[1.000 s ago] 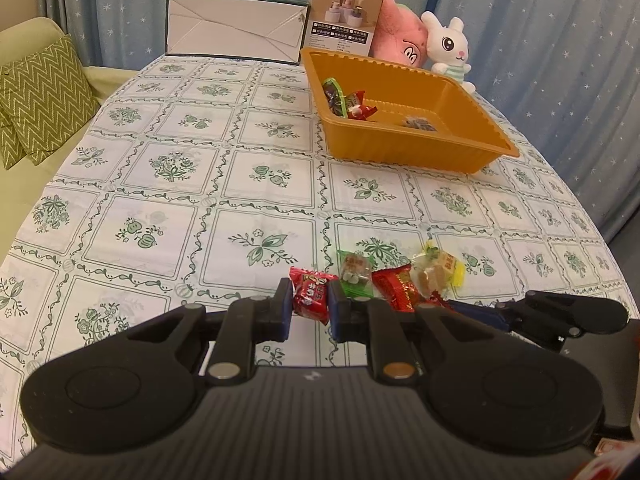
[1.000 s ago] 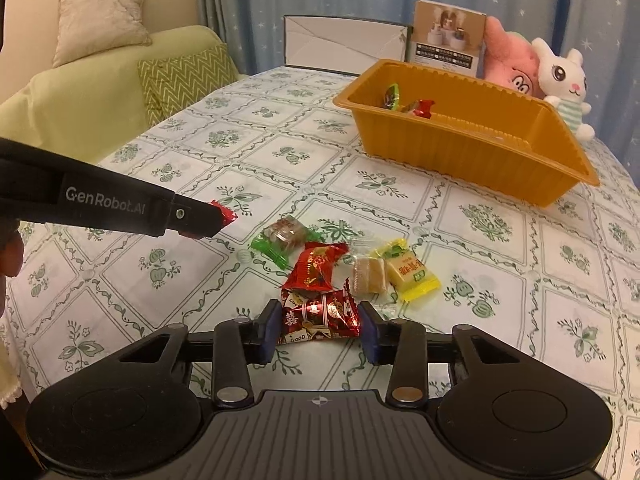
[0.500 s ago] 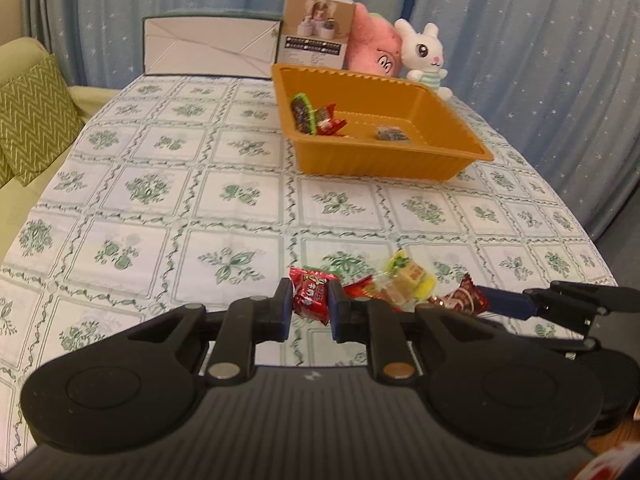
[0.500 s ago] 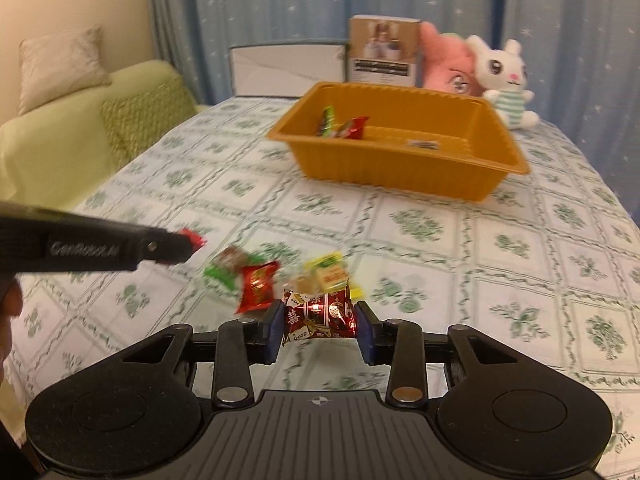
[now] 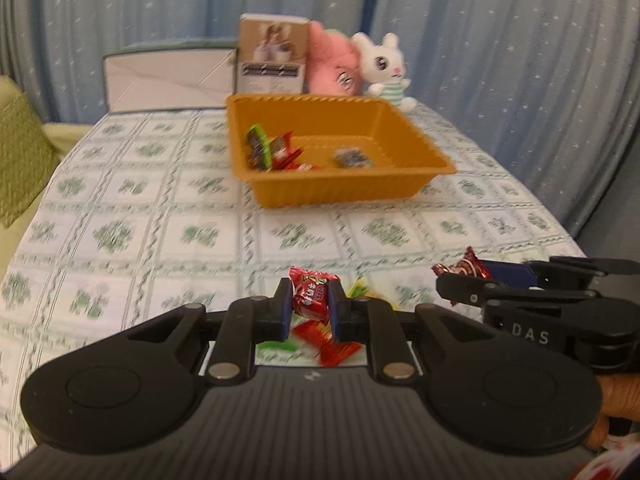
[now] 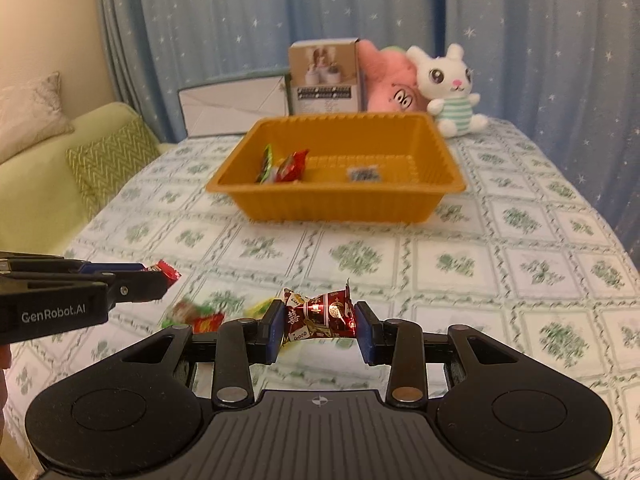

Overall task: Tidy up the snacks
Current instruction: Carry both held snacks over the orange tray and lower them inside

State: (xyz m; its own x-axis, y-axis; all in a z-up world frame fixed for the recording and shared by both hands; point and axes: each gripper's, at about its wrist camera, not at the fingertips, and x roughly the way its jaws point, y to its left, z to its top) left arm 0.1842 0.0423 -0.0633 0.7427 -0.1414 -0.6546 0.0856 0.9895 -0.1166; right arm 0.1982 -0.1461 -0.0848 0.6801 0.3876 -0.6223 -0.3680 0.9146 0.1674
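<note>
Candies in crinkled wrappers, two of them lifted off the surface (image 6: 460,264), are our subject. At left, we see the left hand-held gripper (image 5: 310,308) closed on a small red candy (image 5: 313,292), its pads pinching the wrapped body from both sides. At right, the right hand-held gripper (image 6: 318,328) clamps a dark red foil candy (image 6: 318,314) across its length, one twisted end against each pad. We judge both pieces very light and fairly firm at the core, with thin, slippery film around them; the body gives the surer hold, whereas a twisted tail alone could slide or tear. The foil candy, held end to end, may buckle if squeezed harder.

Below and between the two tools, we note the loose candies (image 6: 200,318) lying blurred on the patterned cloth, close together. Ahead stands the orange tray (image 6: 348,208), open-topped, with a few sweets (image 6: 282,166) already along its left inner side and much bare floor to the right. We judge the path to it free of obstacles; only its raised near rim needs clearing. Beyond it, the boxes (image 6: 324,76) and the plush toys (image 6: 450,88) crowd the far edge, and the cloth falls away at both sides.
</note>
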